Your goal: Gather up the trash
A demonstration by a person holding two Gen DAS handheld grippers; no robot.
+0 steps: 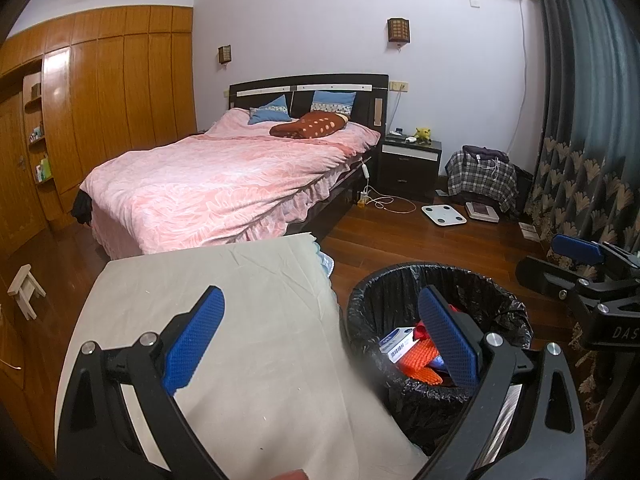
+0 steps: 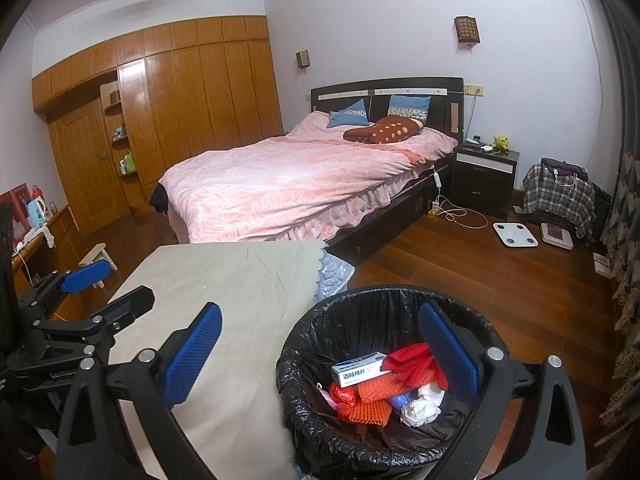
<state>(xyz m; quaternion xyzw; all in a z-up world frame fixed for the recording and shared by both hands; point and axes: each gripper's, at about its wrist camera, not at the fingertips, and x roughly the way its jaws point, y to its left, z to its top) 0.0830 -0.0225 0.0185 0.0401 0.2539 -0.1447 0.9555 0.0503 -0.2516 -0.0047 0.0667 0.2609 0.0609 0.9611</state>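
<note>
— Hanging over the table point(image 1: 248, 320), both grippers are showing jaws spread wide with nothing between them. The left gripper point(image 1: 320, 340) is carrying blue pads point(image 1: 194, 340) with a fine dimpled texture on black angular arms; the right gripper point(image 2: 320, 356) is wearing the same.

— Where is the trash sitting?

— Inside the round bin point(image 2: 304, 364), which is standing on the wooden floor point(image 2: 480, 280) just beside the table's edge. A crinkled, glossy black liner point(image 2: 360, 320) is folding over its rim. A white-and-blue rectangular carton point(image 2: 360, 370) is lying on top, touching a red crumpled piece point(image 2: 416, 364), an orange bumpy mesh sheet point(image 2: 376, 394) and a wad of white film point(image 2: 418, 406).

— And the table itself?

— A pale grey cloth is covering it, creased in thin lines, with a scalloped border at the far corner.

— Beyond that?

— A bed point(image 1: 224, 184) is lying under a pink leaf-patterned quilt with a ruffled hem, and glossy orange-brown wardrobe panels point(image 1: 120, 80) are lining the left wall.
</note>
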